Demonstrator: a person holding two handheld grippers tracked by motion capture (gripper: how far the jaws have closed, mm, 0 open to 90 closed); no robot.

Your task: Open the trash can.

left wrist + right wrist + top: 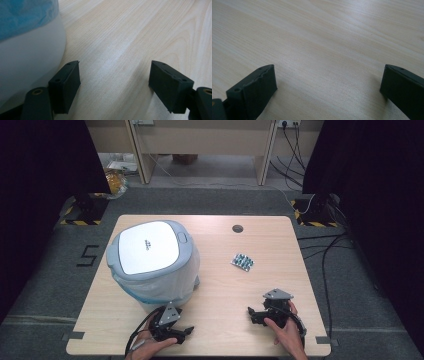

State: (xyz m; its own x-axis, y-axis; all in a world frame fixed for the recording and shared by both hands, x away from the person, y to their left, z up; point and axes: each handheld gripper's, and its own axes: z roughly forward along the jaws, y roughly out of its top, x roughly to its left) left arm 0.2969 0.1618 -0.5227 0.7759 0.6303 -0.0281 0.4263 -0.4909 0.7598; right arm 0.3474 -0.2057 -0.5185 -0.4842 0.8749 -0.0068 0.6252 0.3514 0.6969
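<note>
The pale, straight-grained wooden table [220, 285] carries a round lidded bin [150, 265] with a white lid panel framed in light grey-blue, a translucent white wall and a blue liner showing through. A small silver blister pack [242, 261] shows rows of teal-green pills. Both grippers, left [186, 332] and right [251, 312], are black with grey three-cornered top plates.

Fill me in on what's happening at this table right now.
A person sits at a wooden table with a two-jaw gripper in each hand. Both the left gripper and the right gripper rest near the front edge with their jaws open and nothing between them. The left one sits just in front of a lidded white bin with a blue liner. A blister pack of pills lies farther back, beyond the right gripper, untouched. Nothing has been picked up yet.
</note>
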